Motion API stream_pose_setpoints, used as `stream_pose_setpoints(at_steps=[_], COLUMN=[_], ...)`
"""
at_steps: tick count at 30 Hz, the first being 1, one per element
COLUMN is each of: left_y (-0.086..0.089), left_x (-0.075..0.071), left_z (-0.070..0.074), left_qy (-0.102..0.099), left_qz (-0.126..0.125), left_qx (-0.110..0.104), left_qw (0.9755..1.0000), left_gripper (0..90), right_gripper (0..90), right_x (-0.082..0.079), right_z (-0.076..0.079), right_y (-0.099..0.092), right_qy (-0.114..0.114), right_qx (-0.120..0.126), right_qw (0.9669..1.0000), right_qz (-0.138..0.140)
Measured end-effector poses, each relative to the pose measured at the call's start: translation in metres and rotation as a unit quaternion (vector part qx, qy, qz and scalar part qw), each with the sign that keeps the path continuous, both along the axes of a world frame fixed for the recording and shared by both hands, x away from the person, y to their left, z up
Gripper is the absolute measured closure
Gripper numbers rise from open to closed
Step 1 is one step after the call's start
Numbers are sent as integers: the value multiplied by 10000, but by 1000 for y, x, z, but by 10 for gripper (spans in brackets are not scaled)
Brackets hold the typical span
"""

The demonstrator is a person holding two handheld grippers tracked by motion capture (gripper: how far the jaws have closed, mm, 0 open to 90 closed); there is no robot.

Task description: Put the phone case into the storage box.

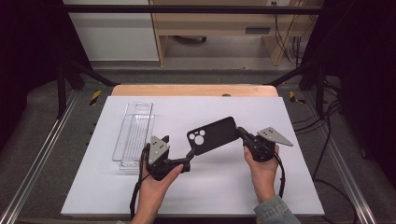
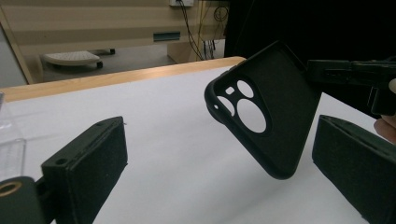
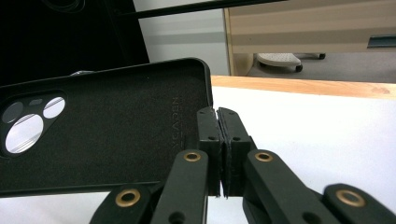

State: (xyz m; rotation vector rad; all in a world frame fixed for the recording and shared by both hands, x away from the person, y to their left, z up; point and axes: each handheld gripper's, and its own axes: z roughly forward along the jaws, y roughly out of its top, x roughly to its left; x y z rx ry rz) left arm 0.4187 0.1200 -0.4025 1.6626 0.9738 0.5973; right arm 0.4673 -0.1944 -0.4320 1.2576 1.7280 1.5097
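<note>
- Two grippers work over the white table (image 1: 116, 186), and one black phone case (image 1: 213, 135) hangs in the air between them, clear of the surface.
- The right gripper (image 1: 242, 133) has its jaws pressed together on the edge of the case's plain end; the right gripper view shows the pads (image 3: 208, 140) pinching the thin rim with the case's inner face running off toward nine o'clock.
- The left gripper (image 1: 189, 161) stands with its jaws wide apart and grips nothing; in the left gripper view the case (image 2: 264, 109) floats between and beyond the two pads, touching neither.
- In the high view the case tilts, its camera-hole end toward eight o'clock and its held end toward two o'clock, near the middle of the table.
- A clear plastic tray (image 1: 133, 135) lies flat on the table at about ten o'clock from the left gripper, well apart from the case.
- The step in hand looks like a handover or a two-sided hold: the right side carries the case while the left lines up on the camera-hole end.
- The next move probably calls for the left gripper to slide forward until the case's lower corner sits between its pads, then close gently on the rim.
- The right side should keep its pinch until that second grip is firm, since the soft rim could twist or slip.
</note>
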Motion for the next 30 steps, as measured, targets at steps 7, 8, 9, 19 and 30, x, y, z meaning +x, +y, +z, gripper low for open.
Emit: stream_pose_setpoints(at_steps=[7,8,9,19,30], left_y=[-6,-7,-7,-12,-17], left_x=[2,3,3,9,12], left_z=[-3,-4,-4,-8,-10], left_qy=[64,76,83,304,478], left_qz=[5,5,3,-57,-165], left_qx=[44,44,42,-102,-249], left_qw=[10000,10000,10000,9995,9984], left_gripper=[32,33,33,35,59], right_gripper=[888,888,888,888,888], right_x=[-2,-2,-2,-2,-2], right_z=[1,1,0,0,0], right_y=[0,0,1,1,0], right_qy=[-42,-48,-57,-65,-96], right_qx=[43,26,15,28,9], right_qw=[10000,10000,10000,10000,9999], right_qz=[14,22,28,44,39])
